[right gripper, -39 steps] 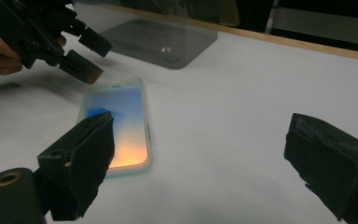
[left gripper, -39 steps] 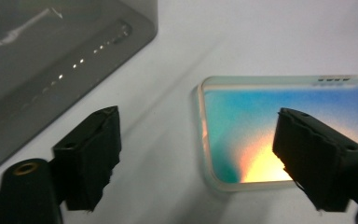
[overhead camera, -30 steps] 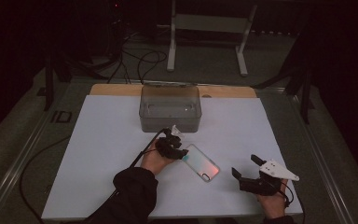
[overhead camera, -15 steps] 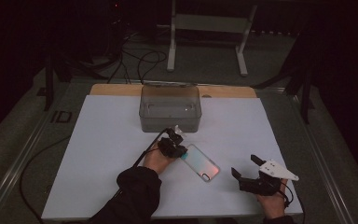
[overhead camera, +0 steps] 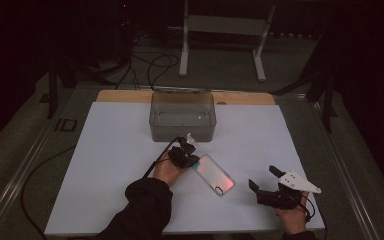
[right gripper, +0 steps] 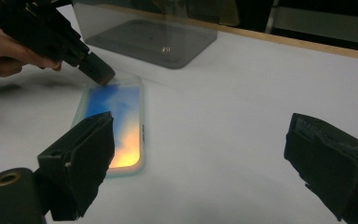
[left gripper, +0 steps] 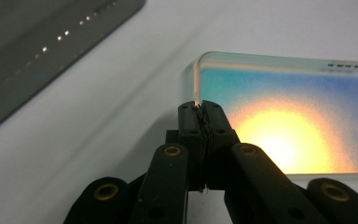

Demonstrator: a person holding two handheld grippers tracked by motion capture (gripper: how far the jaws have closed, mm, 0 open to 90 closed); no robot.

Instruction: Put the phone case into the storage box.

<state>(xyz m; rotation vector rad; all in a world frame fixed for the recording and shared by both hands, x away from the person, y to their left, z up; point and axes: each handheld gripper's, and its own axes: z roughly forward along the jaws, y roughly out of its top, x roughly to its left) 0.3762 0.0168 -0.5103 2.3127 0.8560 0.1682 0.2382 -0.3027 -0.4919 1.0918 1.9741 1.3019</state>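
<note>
The phone case (overhead camera: 214, 174) lies flat on the white tabletop (overhead camera: 110, 150), just in front of the clear plastic box (overhead camera: 182, 115). The left gripper (left gripper: 199, 108) has its jaws clamped together on the case's rim at one corner. The right gripper (right gripper: 200, 154) hovers near the case, jaws wide apart and holding nothing.

The high view looks forward and down over the whole white-topped table (overhead camera: 110, 150). The left gripper view sits low, very near the iridescent blue-and-orange phone case (left gripper: 298, 121). The right gripper view looks across from farther back, sharing that case and the clear plastic box (right gripper: 154, 32).
</note>
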